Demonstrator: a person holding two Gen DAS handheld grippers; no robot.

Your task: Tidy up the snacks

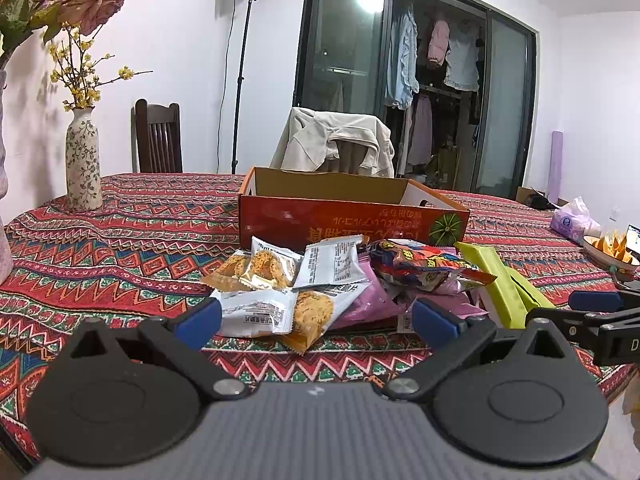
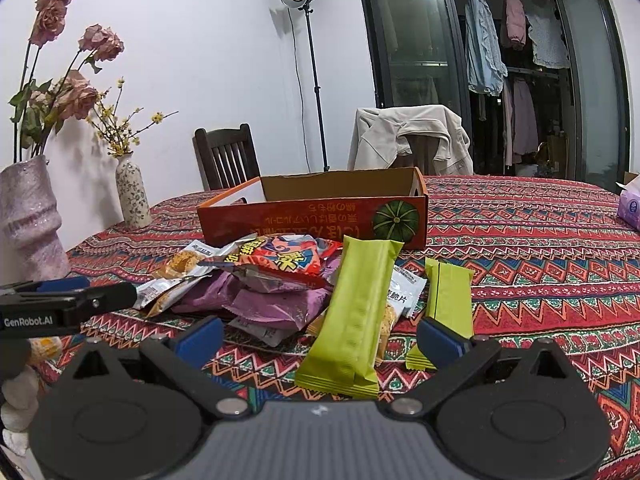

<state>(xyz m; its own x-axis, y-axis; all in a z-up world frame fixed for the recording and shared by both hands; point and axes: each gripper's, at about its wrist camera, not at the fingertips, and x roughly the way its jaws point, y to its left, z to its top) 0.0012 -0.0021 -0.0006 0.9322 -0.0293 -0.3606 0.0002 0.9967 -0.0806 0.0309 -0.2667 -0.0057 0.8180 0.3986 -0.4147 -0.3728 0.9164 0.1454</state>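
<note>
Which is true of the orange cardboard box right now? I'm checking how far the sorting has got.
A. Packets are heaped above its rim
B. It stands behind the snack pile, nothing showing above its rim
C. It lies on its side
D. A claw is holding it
B: the orange cardboard box stands upright behind the snack pile, with only bare inner walls visible; its floor is hidden.

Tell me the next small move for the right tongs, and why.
Probably ease the right tongs forward and close on the long green bar. They stand open and empty, the bar lies nearest between them, and the orange box behind the pile looks open to receive it.
</note>
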